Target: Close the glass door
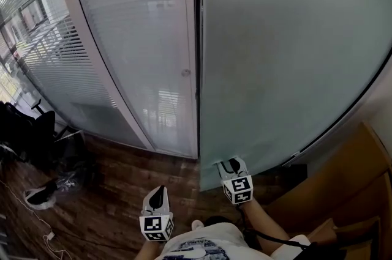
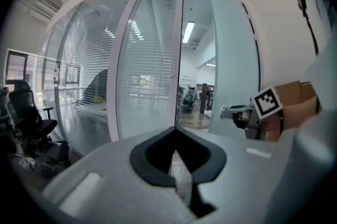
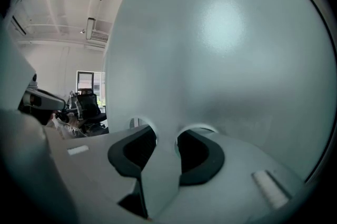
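At the doorway, the door [image 1: 288,57], a big frosted pane, stands ajar. It is swung out toward the person, and its free edge is near the frame [image 1: 195,69] but not home. The left gripper view shows a gap between frame and door edge, with the office beyond visible through it. So I judge the closing under way but unfinished. The grip is made; the swing to the frame and the final seating are left. Whether a latch must catch I cannot tell.

Left of the frame runs the partition [image 1: 135,57], fixed glass with blinds behind it. A box [image 2: 295,99] of brown card sits to the right of the door.

The right gripper [image 1: 230,162] is low on the door. Its jaws are partway apart and set on either side of the pane's edge, pads against the glass, so it has hold of the door. The left gripper [image 1: 157,190] hangs near it, clear of the door, its jaws brought together with nothing between them.

As for writing, there is none I can read. The door carries no sign or sticker that shows. Each gripper's cube bears black-and-white square markers [image 1: 240,187], which are patterns, not words. The person's shirt [image 1: 202,246] has print on it, too small to make out, and the box shows no label.
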A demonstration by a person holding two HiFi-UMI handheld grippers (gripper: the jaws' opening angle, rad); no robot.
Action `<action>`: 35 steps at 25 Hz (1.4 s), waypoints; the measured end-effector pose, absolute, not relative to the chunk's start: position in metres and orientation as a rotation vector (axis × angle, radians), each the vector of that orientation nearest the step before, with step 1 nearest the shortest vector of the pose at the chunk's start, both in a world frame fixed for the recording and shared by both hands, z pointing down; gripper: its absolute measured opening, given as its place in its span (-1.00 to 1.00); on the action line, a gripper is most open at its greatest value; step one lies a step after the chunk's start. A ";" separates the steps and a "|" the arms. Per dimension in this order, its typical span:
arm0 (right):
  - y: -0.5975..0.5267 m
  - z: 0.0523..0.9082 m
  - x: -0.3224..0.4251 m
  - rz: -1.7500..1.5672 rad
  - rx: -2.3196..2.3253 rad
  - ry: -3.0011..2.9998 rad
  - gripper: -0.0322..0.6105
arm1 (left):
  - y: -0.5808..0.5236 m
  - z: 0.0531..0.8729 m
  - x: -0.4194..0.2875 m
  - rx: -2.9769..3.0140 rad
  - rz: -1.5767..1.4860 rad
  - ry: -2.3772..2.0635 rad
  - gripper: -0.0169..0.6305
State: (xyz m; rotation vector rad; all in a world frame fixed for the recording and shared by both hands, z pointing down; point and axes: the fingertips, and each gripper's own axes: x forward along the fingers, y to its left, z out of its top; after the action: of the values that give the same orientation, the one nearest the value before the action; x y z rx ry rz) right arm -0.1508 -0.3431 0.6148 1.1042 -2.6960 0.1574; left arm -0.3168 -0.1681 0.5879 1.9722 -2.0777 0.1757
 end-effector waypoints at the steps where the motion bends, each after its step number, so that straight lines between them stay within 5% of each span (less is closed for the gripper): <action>1: -0.348 0.615 -0.153 0.158 1.112 -2.695 -0.53 | -0.166 0.589 -0.321 1.964 0.181 -2.081 -0.94; 35: -0.504 0.616 -0.213 0.148 1.369 -2.591 -0.52 | -0.311 0.604 -0.374 1.903 0.215 -2.074 -0.94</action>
State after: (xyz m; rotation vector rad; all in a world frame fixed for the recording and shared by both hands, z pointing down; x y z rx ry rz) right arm -0.2133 -0.5040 0.6160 1.3686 -2.5908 0.1481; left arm -0.3741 -0.3112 0.6038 1.9028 -2.0736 0.2155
